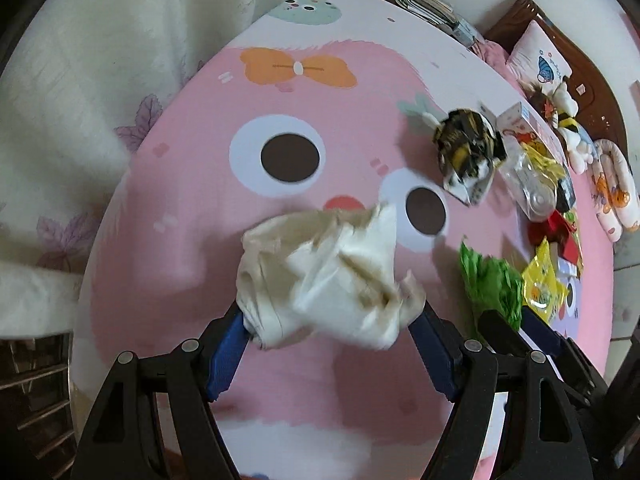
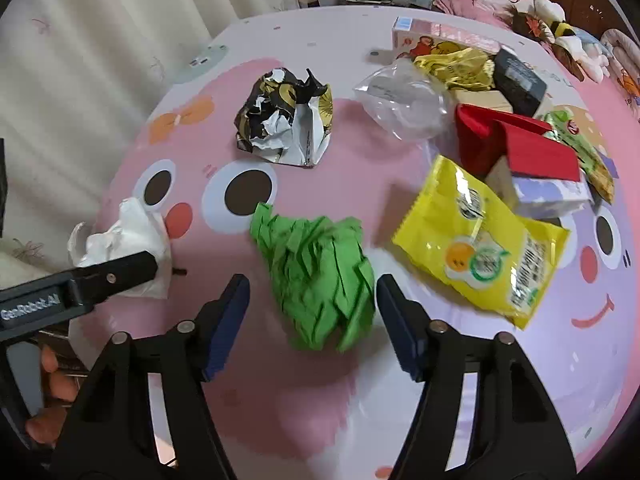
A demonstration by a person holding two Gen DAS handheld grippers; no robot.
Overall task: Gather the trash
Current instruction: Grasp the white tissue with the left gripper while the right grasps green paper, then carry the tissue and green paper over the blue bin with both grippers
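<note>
A crumpled white tissue wad (image 1: 324,276) sits between the blue pads of my left gripper (image 1: 332,316), touching both, over the pink cartoon bedsheet (image 1: 280,96). The right wrist view shows that tissue (image 2: 128,232) under one black left finger. My right gripper (image 2: 312,284) is open and straddles a crumpled green paper ball (image 2: 320,276), with small gaps on both sides. That green ball (image 1: 492,284) lies just right of the tissue. Further back is a crumpled black and yellow wrapper (image 2: 284,120). A yellow snack bag (image 2: 484,248) lies to the right.
A pile at the right holds a clear plastic bag (image 2: 404,100), a red box (image 2: 520,144), a black box (image 2: 518,80) and cartons. Pillows and plush toys (image 2: 560,28) lie beyond. A curtain (image 1: 80,80) hangs along the left edge of the bed.
</note>
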